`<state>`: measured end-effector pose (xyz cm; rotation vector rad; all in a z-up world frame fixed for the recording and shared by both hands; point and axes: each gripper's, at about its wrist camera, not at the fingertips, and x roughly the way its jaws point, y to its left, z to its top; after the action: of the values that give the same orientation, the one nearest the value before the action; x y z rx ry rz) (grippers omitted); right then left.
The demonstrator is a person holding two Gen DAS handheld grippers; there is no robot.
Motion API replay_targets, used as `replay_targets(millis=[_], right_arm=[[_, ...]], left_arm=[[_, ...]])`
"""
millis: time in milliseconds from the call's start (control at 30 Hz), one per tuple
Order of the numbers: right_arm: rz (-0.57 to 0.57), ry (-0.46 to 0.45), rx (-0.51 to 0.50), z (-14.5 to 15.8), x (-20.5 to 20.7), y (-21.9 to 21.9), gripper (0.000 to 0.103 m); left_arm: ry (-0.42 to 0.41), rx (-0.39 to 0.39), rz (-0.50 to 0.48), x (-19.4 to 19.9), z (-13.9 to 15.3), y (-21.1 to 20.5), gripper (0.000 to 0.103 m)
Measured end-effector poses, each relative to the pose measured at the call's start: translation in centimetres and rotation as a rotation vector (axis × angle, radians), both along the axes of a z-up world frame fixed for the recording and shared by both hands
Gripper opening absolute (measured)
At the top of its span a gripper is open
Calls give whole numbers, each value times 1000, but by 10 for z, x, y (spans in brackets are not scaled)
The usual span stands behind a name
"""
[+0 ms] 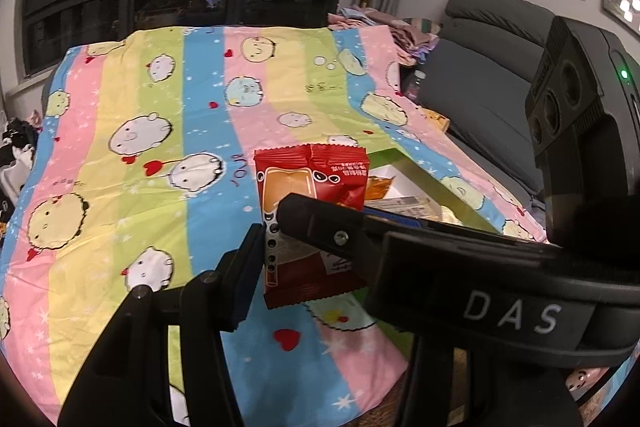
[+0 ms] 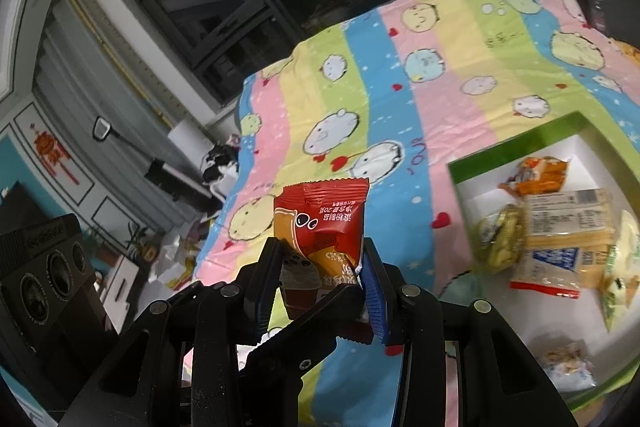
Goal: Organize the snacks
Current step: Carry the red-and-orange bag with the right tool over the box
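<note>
red packet: a glossy red and orange foil snack packet is standing upright off the cloth, pinched by both tongs at once.
right tongs: the right gripper is clamping its two black fingers, one with a blue pad, on the packet's lower half.
left tongs: the left gripper is pressing on the same packet, its other finger reaching across from the right.
box: a green-rimmed white cardboard box is lying to the right of the right tongs, holding orange, yellow and clear-wrapped snacks.
cloth: a pastel striped cartoon bedsheet is spreading under and beyond both tongs.
</note>
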<state>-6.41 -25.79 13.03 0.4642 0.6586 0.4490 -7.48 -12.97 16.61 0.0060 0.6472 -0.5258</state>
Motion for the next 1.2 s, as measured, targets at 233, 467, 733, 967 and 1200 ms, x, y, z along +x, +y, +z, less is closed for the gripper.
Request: replay_targets(millis=[233, 467, 733, 967, 1200], right_arm=[[-73, -2, 25, -1, -7, -36, 42], [-149, 11, 53, -8, -8, -73, 42], [-218, 70, 67, -26, 2, -105, 42], [-267, 149, 86, -47, 13, -128, 42], [-293, 221, 79, -62, 20, -138, 42]], left_arm=[[-12, 10, -63, 0, 1, -35, 50], [-4, 17, -119, 4, -3, -67, 50], [52, 36, -183, 18, -20, -101, 50], [128, 34, -218, 34, -40, -124, 50], [202, 18, -240, 44, -58, -136, 50]])
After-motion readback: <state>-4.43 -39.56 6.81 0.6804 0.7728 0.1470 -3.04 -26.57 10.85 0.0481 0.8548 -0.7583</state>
